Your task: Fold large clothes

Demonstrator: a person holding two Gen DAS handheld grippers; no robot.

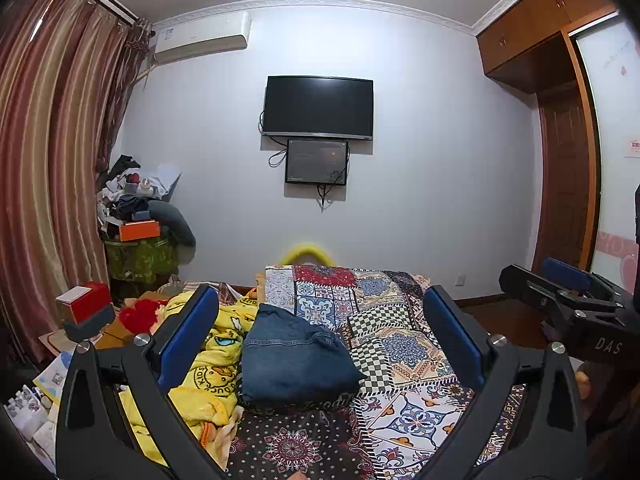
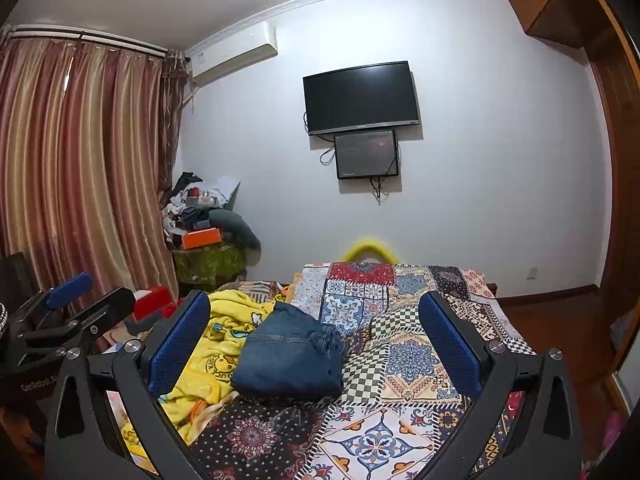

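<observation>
A folded blue denim garment [image 1: 294, 360] lies on the patchwork bedspread [image 1: 400, 344], partly over a yellow cartoon blanket [image 1: 208, 376]. My left gripper [image 1: 320, 304] is open and empty, held above and short of the denim. In the right wrist view the denim [image 2: 288, 354] lies ahead between the blue pads, and my right gripper [image 2: 314, 312] is open and empty above it. The right gripper also shows at the right edge of the left wrist view [image 1: 560, 292]. The left gripper shows at the left edge of the right wrist view [image 2: 76, 300].
A cluttered stand with clothes and an orange box [image 1: 138, 230] is in the far left corner by striped curtains [image 1: 52, 160]. A red box [image 1: 86, 304] and papers lie left of the bed. A TV [image 1: 318, 106] hangs on the far wall. A wooden wardrobe [image 1: 560, 140] stands right.
</observation>
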